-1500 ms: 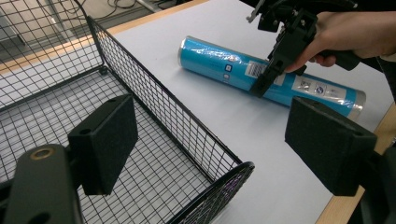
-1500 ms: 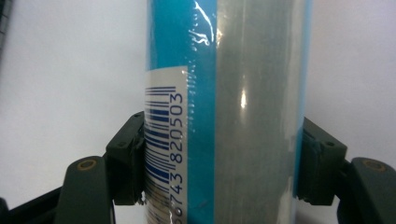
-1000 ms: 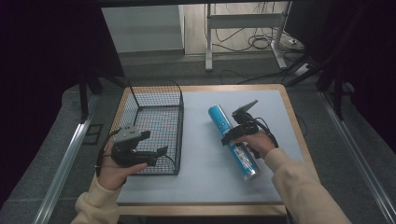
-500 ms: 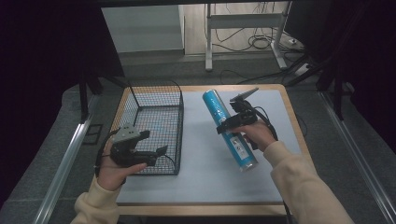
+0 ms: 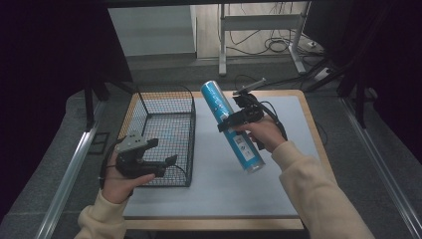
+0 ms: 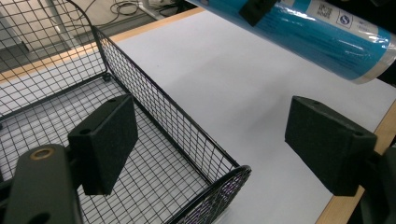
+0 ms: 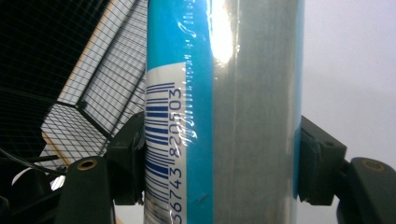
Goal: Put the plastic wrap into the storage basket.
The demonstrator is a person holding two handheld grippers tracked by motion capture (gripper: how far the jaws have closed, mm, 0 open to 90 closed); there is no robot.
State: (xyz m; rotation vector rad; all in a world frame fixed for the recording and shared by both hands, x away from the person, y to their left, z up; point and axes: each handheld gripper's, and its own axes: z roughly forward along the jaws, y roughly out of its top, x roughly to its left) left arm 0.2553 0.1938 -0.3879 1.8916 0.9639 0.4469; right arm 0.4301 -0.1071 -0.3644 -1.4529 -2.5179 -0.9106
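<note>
Beside the basket (image 5: 164,132), on its right, my right gripper (image 5: 238,119) held the blue tube (image 5: 231,127) clear above the table (image 5: 278,189). The jaws were closed on the tube near its middle, one pad on each side, and the tube was tilted, its far end higher and leaning toward the basket, its near end lower and pointing away from it.

I judged the grip to be the main risk. The tube was long and wrapped in a shiny film, and it was pinched at only one place, so I thought it could turn between the pads or slide down through them if I swung it quickly. If it slipped, it would fall on the table beside the basket and probably roll. A second risk was the basket's right wall: with the tube so long and tilted, its far end could strike the wire rim if I carried it across too low, and that could knock the tube askew in the jaws or push the basket.

My left gripper (image 5: 166,163) was at the basket's near right corner, with its jaws wide apart and nothing between them. It seemed to stand astride the right wall, so a careless move could catch the wire.

The basket itself was empty; I saw only its mesh floor.
</note>
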